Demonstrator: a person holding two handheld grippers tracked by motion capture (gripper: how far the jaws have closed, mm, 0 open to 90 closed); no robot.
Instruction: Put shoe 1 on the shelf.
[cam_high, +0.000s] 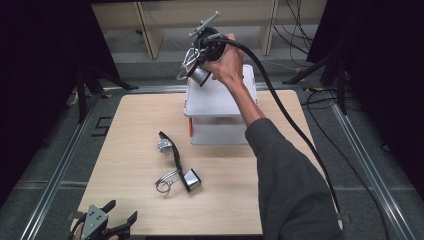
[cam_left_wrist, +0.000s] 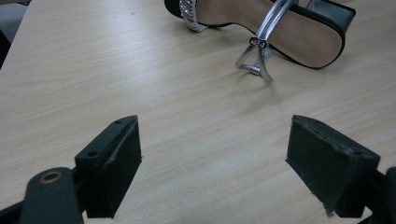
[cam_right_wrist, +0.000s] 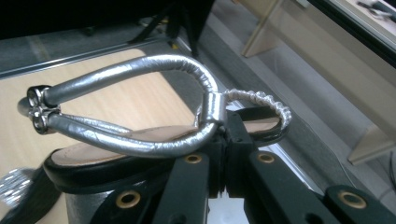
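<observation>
My right gripper (cam_high: 199, 59) is raised over the far side of the table, above a white box (cam_high: 220, 102). It is shut on a black sandal (cam_high: 196, 72) with silver straps and a block heel. In the right gripper view the jaws (cam_right_wrist: 223, 135) pinch the silver strap (cam_right_wrist: 140, 140) where it meets the sole. A matching sandal (cam_high: 176, 165) lies on its side mid-table, its tan sole (cam_left_wrist: 289, 32) facing my left gripper. My left gripper (cam_high: 117, 216) rests near the front left corner of the table, open (cam_left_wrist: 212, 158) with bare wood between its jaws.
The light wooden table (cam_high: 135, 125) has the white lidded box at its far middle edge. A thick black cable (cam_high: 285, 110) trails from the right gripper past the person's sleeve (cam_high: 295, 190). Dark stands and shelving stand beyond the table.
</observation>
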